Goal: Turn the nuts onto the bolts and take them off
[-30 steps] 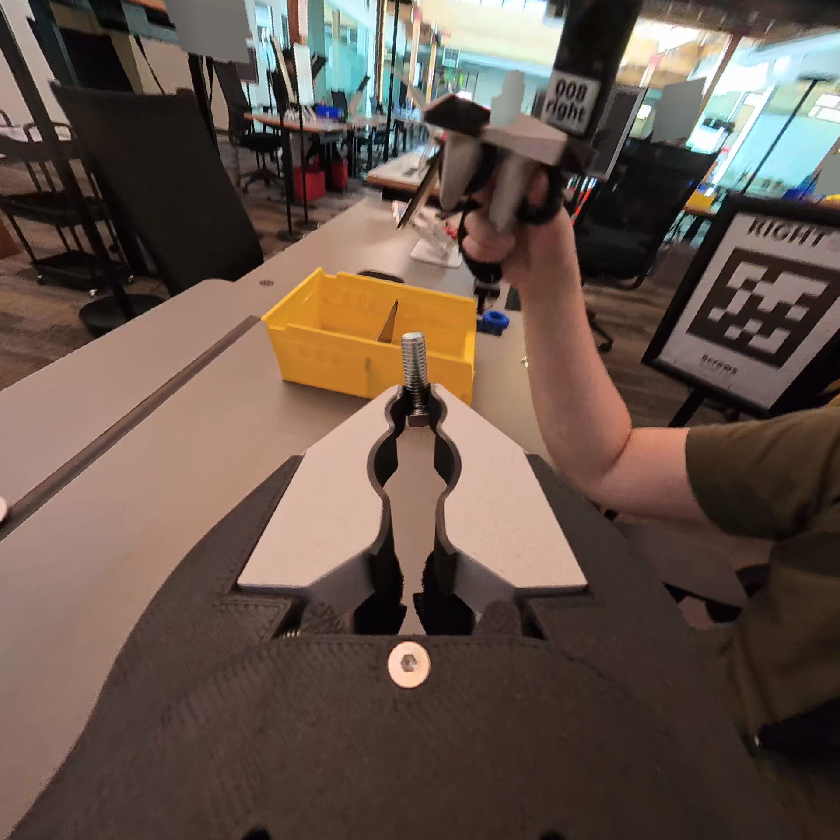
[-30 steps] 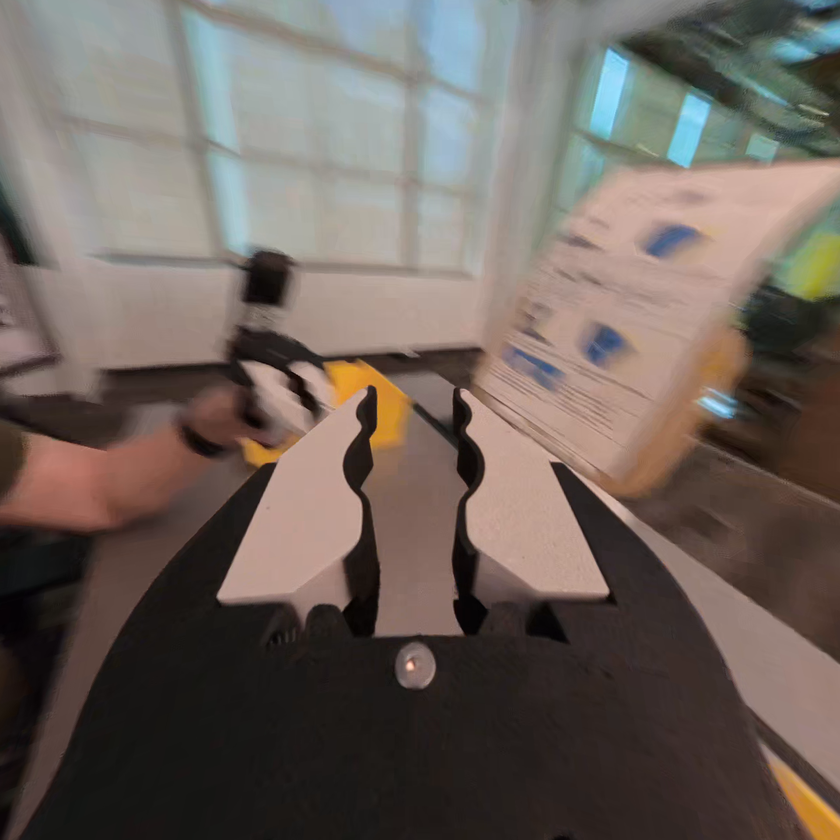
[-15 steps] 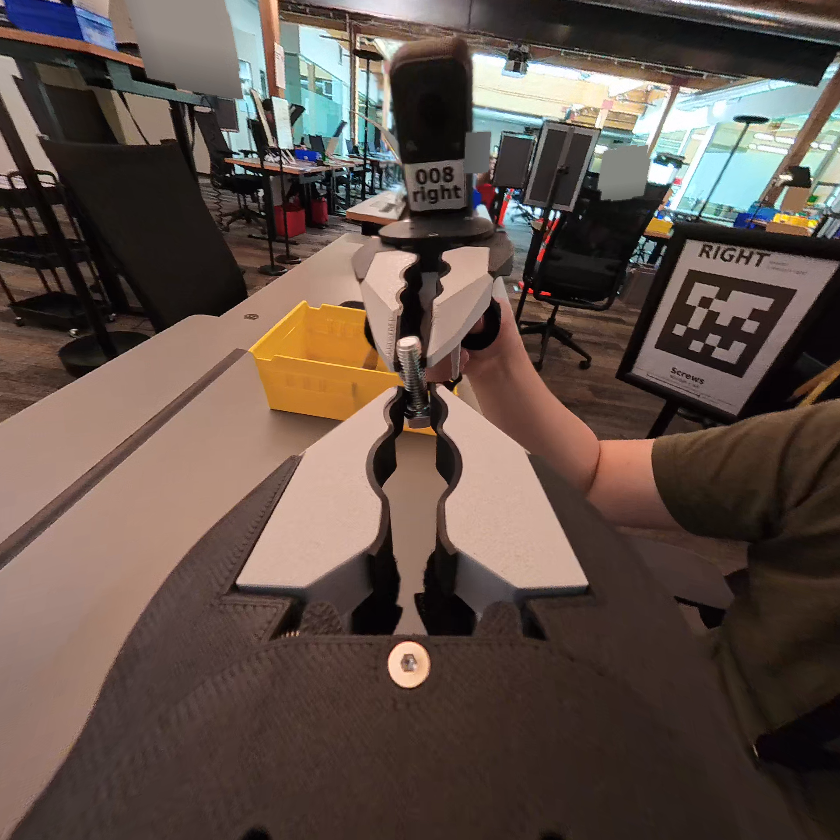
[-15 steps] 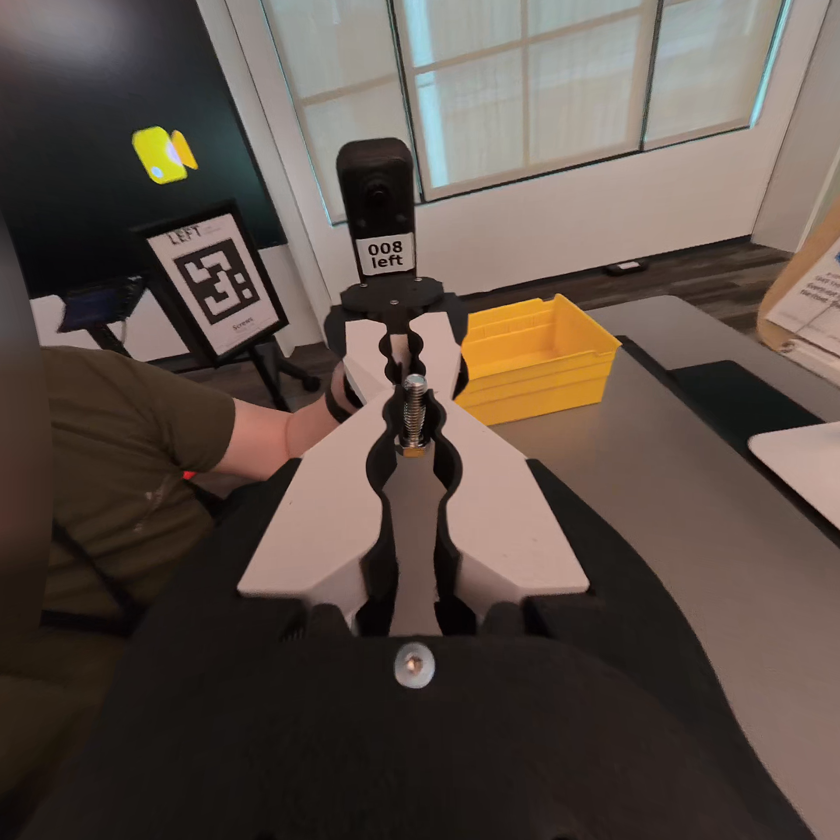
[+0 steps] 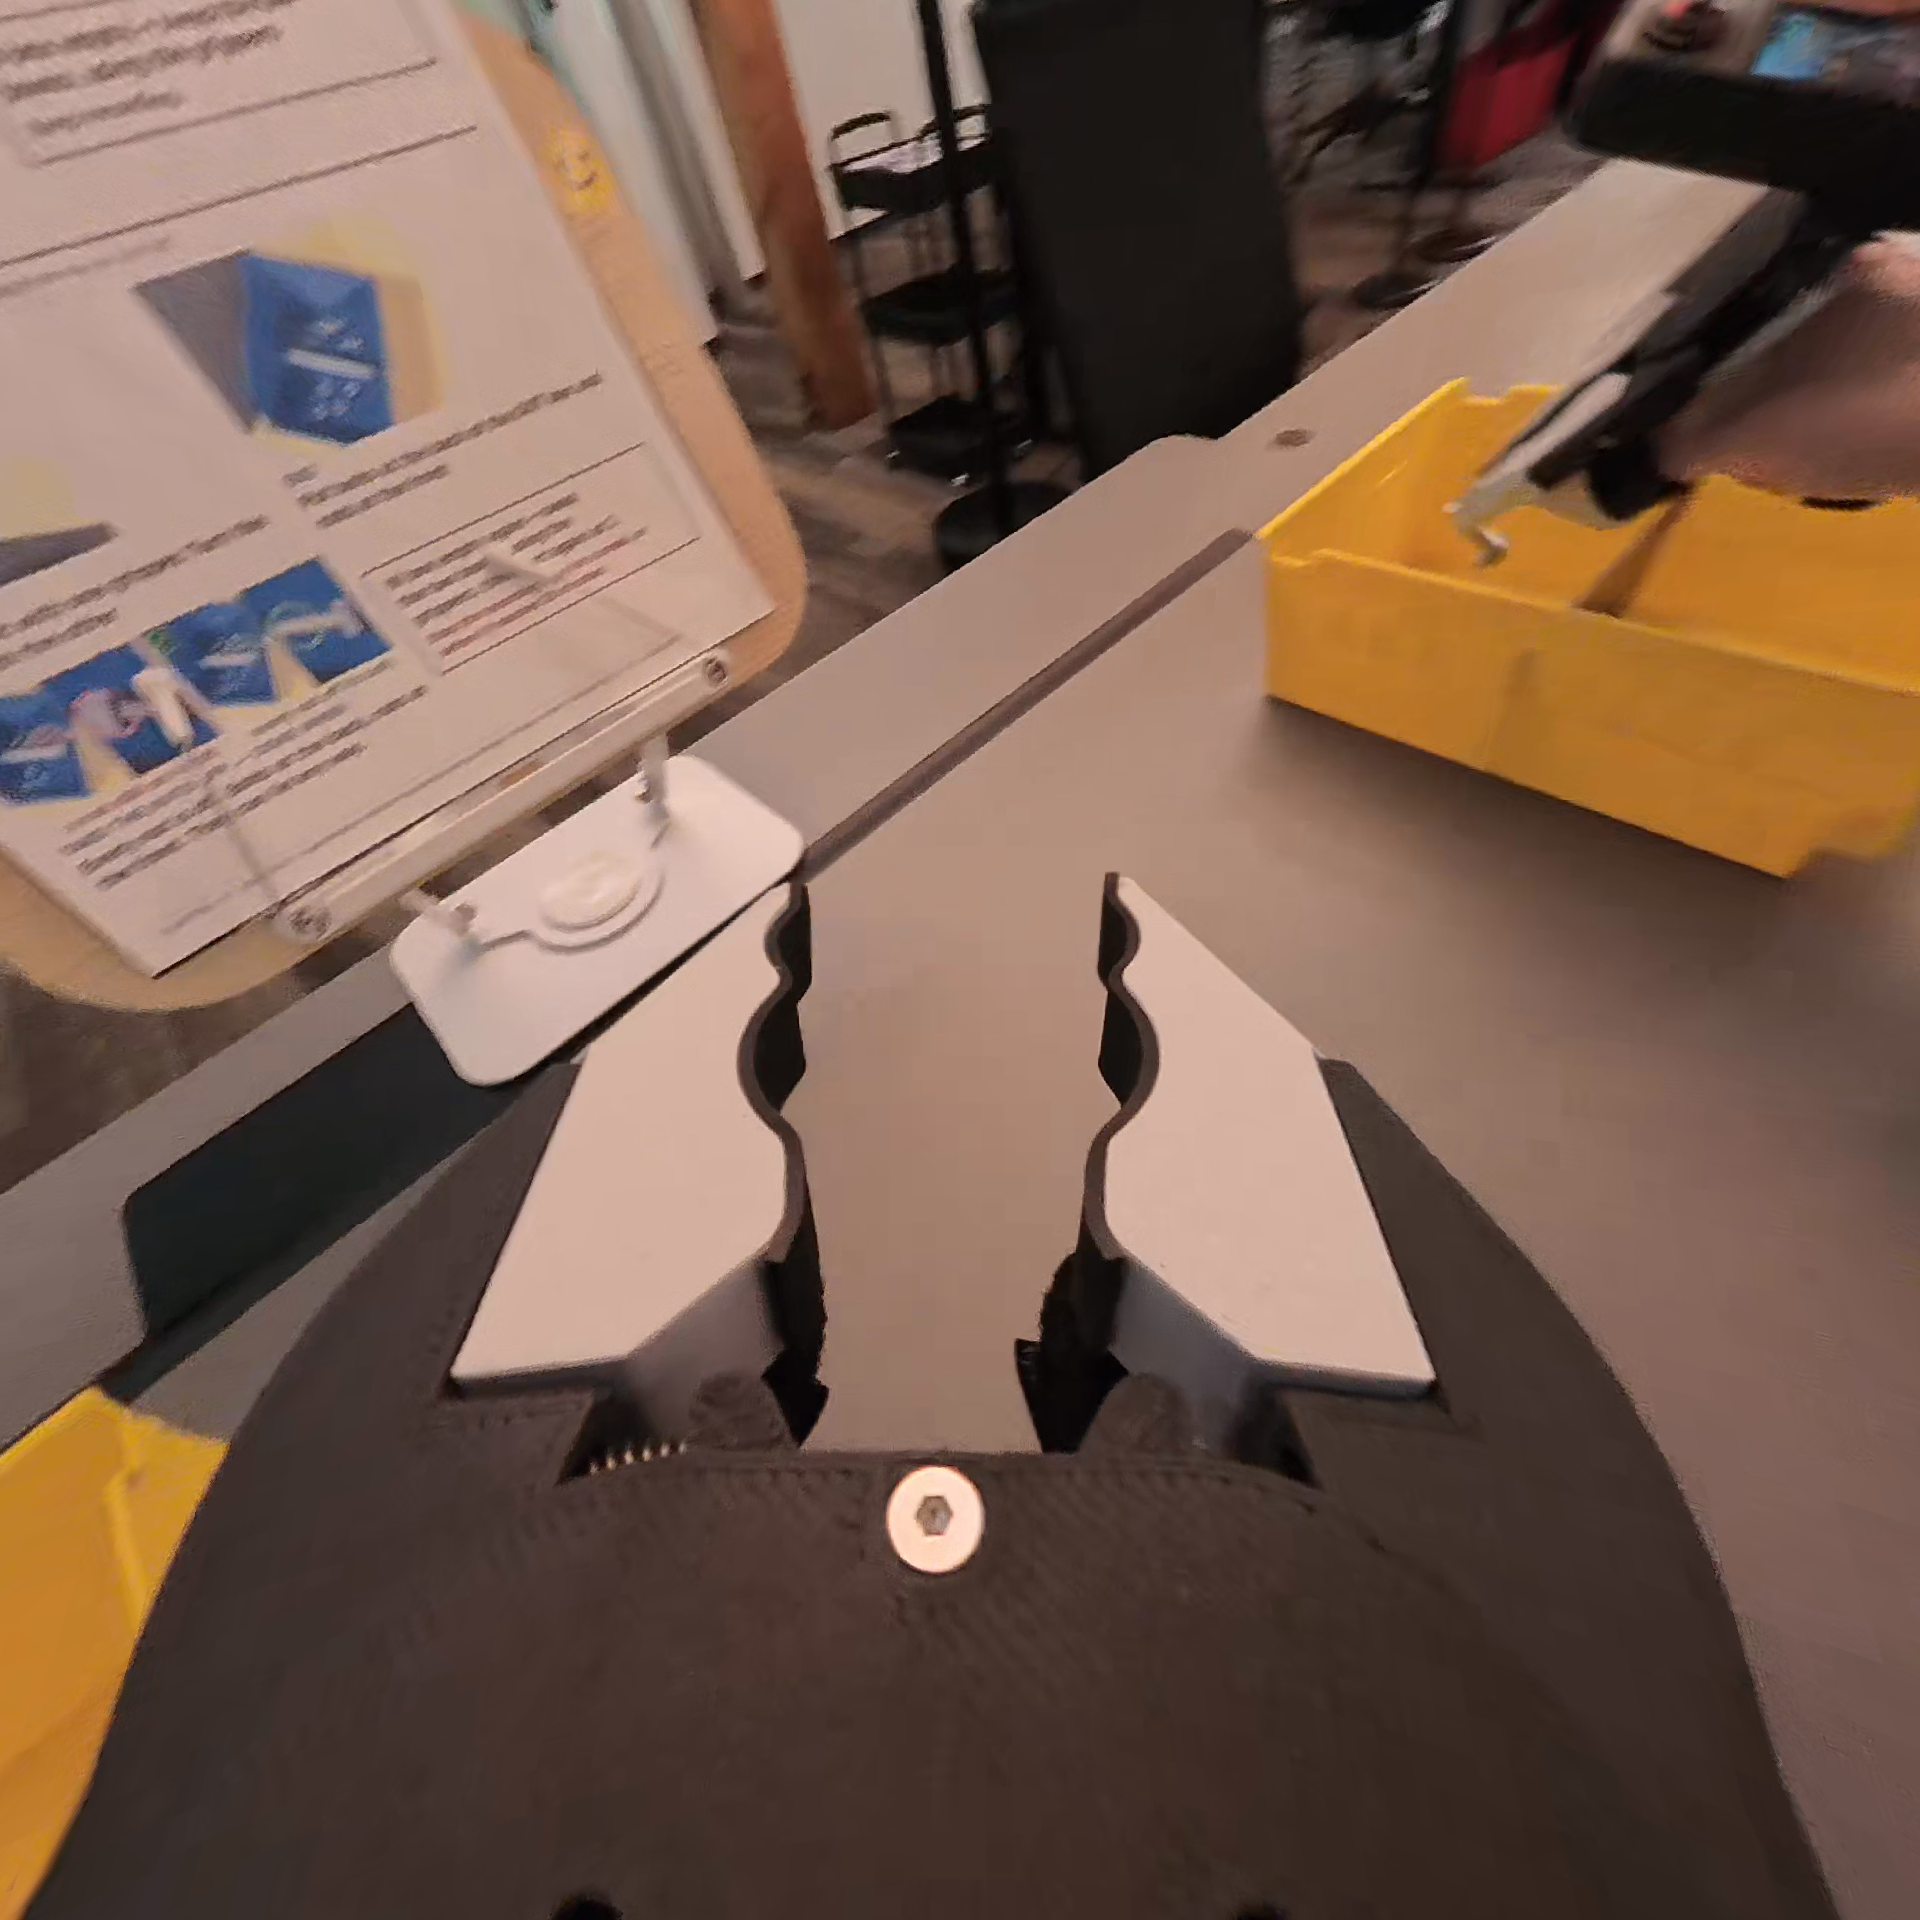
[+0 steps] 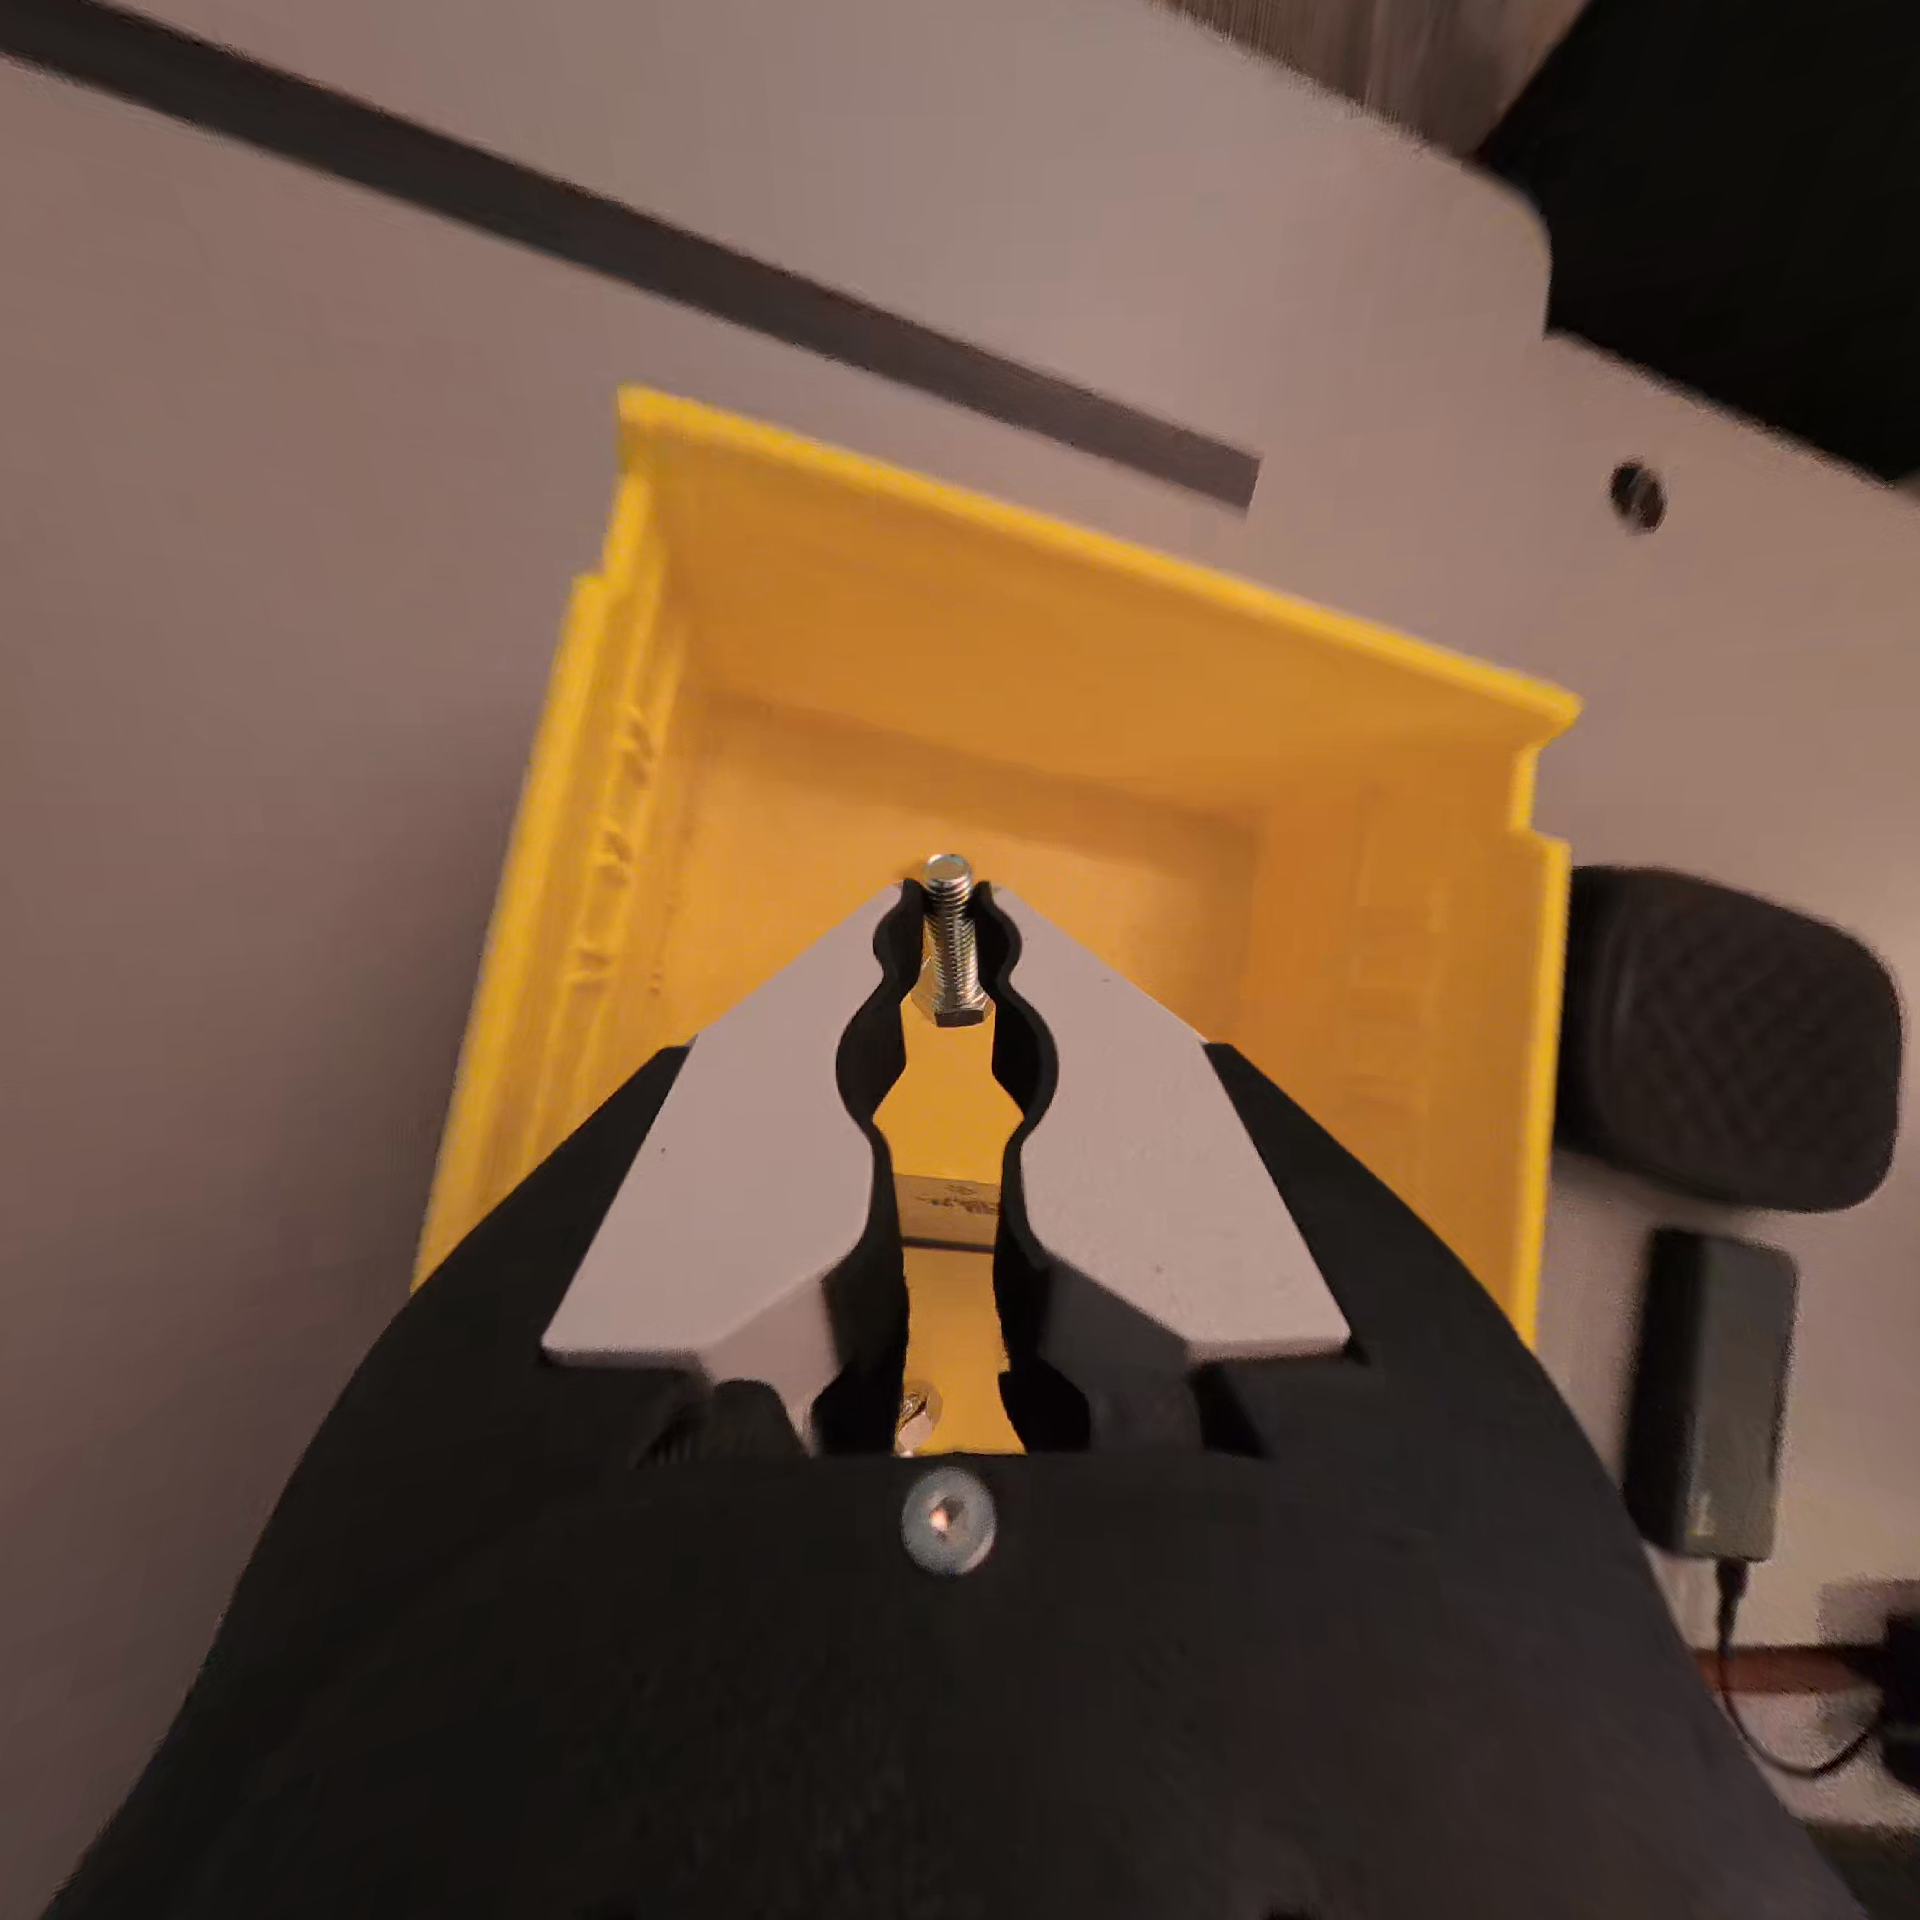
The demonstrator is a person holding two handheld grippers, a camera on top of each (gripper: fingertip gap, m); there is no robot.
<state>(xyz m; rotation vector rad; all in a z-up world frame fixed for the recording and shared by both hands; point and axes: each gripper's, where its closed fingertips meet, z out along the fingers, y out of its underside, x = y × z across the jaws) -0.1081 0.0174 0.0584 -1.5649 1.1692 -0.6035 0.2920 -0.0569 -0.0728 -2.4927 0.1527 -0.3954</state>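
Gripping a steel bolt (image 6: 951, 951) near its threaded tip, the right gripper (image 6: 948, 894) is hanging directly over the open yellow bin (image 6: 1039, 665), its tongs pinching the shank while the hex head points back toward the camera. Half a second ago the left gripper (image 5: 951, 935) was clamping this same bolt upright at its head while the right one was closing on it; now the left tongs are standing spread and empty over the bare grey table (image 5: 1455, 1039), facing a printed sign on a stand (image 5: 312, 416). The bolt is thus changing hands, and no nut is showing on the visible part of its thread, which suggests that an unscrewing cycle is ending and the bolt is being returned to storage. In the left wrist view the right gripper (image 5: 1481, 520) is appearing blurred above the bin (image 5: 1558, 675).

Materials: the bolt is bright zinc-coloured metal with fine, regular threads and a faceted head. The bin is showing layered ridges typical of printed plastic, with slotted side walls. Each finger (image 5: 665, 1174) is matt light grey with a scalloped black inner edge, and is sitting in a textured black body. A small brass-coloured piece (image 6: 920, 1413), possibly a nut, is lying on the bin floor, partly hidden.
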